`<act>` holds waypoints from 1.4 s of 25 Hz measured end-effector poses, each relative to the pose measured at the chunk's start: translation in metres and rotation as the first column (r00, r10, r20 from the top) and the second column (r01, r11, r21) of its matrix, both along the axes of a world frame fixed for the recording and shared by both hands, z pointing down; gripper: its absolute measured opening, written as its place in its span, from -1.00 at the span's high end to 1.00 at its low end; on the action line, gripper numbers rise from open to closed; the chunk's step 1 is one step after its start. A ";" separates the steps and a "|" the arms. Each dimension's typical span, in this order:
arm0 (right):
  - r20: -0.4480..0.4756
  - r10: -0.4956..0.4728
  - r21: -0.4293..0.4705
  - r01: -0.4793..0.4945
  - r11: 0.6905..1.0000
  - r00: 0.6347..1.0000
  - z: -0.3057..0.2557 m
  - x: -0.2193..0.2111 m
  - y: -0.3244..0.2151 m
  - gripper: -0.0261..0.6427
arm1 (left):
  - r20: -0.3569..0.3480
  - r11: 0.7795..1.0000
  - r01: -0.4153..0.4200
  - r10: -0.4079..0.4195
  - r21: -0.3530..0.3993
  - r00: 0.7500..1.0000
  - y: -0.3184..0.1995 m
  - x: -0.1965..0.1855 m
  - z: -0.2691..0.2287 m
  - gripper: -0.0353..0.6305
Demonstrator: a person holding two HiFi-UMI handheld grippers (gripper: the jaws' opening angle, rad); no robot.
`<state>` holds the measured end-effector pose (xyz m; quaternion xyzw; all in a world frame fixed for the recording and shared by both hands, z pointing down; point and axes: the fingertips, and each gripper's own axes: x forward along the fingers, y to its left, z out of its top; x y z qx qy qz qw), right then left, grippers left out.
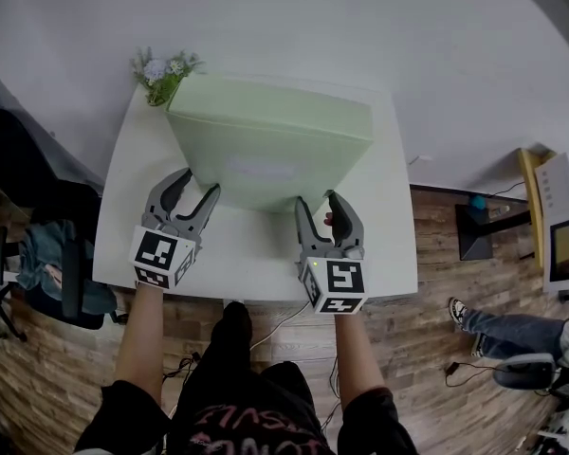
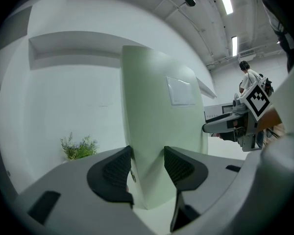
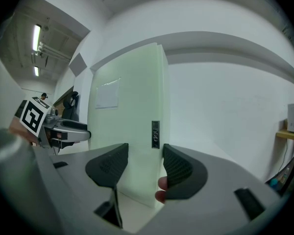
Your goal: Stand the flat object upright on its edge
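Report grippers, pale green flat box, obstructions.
Left gripper, right gripper open, each straddling a lower corner. Pale green box upright on white table. Small flowering plant at table's far-left corner.

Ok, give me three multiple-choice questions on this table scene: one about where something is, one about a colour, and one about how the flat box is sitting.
1. Where is the small plant?
A) at the near right corner
B) at the far left corner of the table
C) on the floor

2. What colour is the flat box?
A) pale green
B) red
C) black

3. How is the flat box sitting?
A) lying flat
B) lifted clear of the table
C) standing on its edge

Answers: B, the small plant sits at the far left corner; A, every visible face of the flat box is pale green; C, its lower edge rests on the table.
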<state>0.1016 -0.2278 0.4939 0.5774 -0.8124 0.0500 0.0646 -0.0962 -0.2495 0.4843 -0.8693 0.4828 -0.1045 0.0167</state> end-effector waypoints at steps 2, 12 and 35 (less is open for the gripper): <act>-0.002 0.000 0.001 0.000 1.000 1.000 0.000 0.000 0.001 0.24 | 0.002 1.000 0.001 -0.001 0.000 1.000 0.001 0.000 0.000 0.22; -0.012 0.009 -0.028 -0.009 1.000 1.000 0.002 0.000 0.002 0.24 | 0.019 0.999 -0.009 0.010 -0.031 1.000 0.003 -0.002 0.002 0.22; 0.017 0.060 -0.081 -0.058 0.995 0.998 -0.034 0.018 0.037 0.30 | -0.024 0.994 0.051 -0.054 -0.096 0.998 0.037 -0.012 -0.027 0.29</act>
